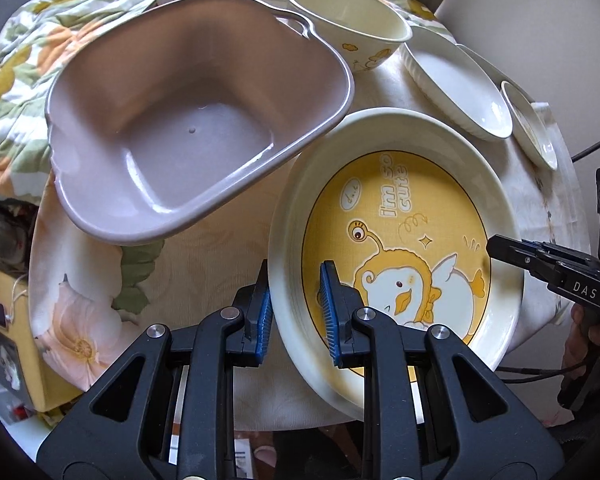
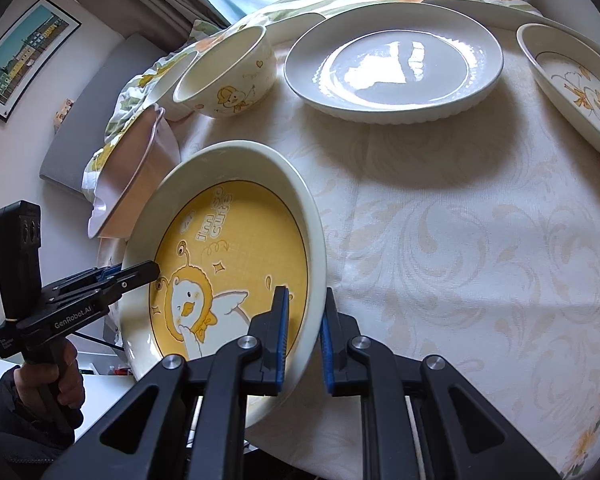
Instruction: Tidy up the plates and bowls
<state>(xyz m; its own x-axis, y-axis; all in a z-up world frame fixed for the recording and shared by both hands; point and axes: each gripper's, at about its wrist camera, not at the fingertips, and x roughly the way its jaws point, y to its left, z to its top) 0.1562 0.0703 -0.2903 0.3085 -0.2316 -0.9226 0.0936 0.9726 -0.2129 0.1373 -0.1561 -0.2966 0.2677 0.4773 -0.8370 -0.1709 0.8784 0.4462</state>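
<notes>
Both grippers pinch one cream ceramic plate with a yellow duck picture (image 1: 400, 240) — left gripper (image 1: 296, 312) on its left rim, right gripper (image 2: 304, 336) opposite — tilted over the table (image 2: 460, 220), beside a mauve plastic basin (image 1: 188, 132).

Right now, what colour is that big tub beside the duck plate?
A dusty pinkish-mauve, plain with no pattern: tub, clearest in the left wrist view.

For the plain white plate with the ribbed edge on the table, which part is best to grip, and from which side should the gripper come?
Grip the raised rim of the plain white plate at its near edge, coming from the open tablecloth in front of it. The plate lies flat, so only the rim gives the fingers something to close on, one above and one beneath. The duck bowl on one side and the duck dish on the other probably crowd the flanks.
</notes>
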